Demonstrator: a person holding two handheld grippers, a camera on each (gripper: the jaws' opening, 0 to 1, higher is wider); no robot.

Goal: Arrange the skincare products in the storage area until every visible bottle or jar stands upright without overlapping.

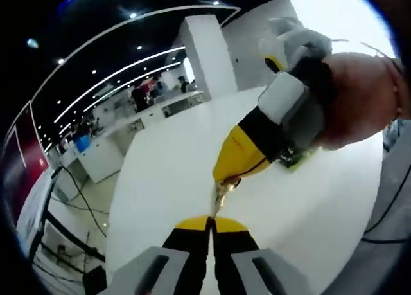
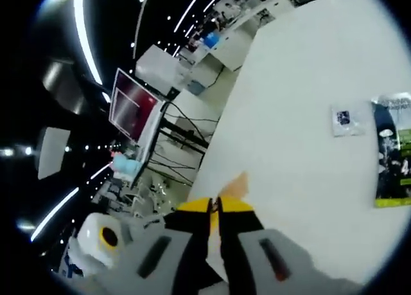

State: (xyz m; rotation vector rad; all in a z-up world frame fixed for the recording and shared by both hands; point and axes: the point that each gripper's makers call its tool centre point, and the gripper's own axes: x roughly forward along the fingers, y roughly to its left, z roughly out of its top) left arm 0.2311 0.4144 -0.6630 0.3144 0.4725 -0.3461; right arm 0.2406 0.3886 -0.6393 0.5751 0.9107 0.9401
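The white counter spreads under both grippers. In the right gripper view a dark, green-edged flat pack lies on it well ahead and to the right of the jaws, with a small clear sachet just beside it. In the left gripper view the right gripper, held by a hand, points down just ahead of the left gripper, whose jaws are pressed together on nothing visible. The right gripper's jaws pinch a thin pale strip between their tips.
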